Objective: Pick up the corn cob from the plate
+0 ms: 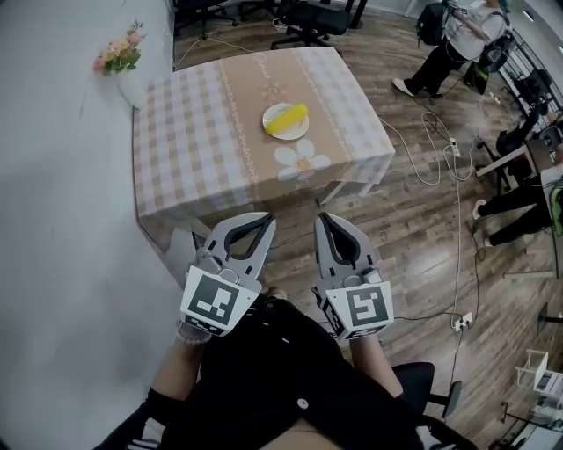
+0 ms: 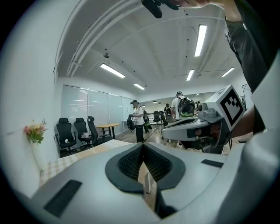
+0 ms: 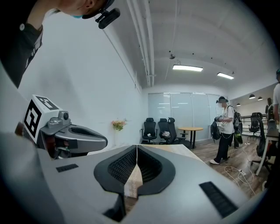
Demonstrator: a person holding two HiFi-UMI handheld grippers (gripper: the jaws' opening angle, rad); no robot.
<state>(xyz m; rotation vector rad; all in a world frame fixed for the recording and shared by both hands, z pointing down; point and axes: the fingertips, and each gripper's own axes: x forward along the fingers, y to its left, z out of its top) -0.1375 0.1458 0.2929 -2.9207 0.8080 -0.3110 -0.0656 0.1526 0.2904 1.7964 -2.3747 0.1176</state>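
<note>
A yellow corn cob [image 1: 288, 118] lies on a small white plate [image 1: 276, 130] near the right middle of a table [image 1: 193, 141] with a checkered cloth. Both grippers hover side by side short of the table's near edge, well away from the plate. My left gripper [image 1: 257, 220] is shut with nothing in it, its jaws meeting tip to tip [image 2: 142, 147]. Beside it, my right gripper [image 1: 326, 220] is likewise shut and empty [image 3: 137, 148]. Neither gripper view shows the corn or the plate.
A vase of pink flowers [image 1: 120, 58] stands at the table's far left corner against a white wall. White cables [image 1: 444, 167] trail over the wood floor at the right. People [image 1: 457, 39] stand at the far right, and office chairs [image 1: 308, 22] sit beyond the table.
</note>
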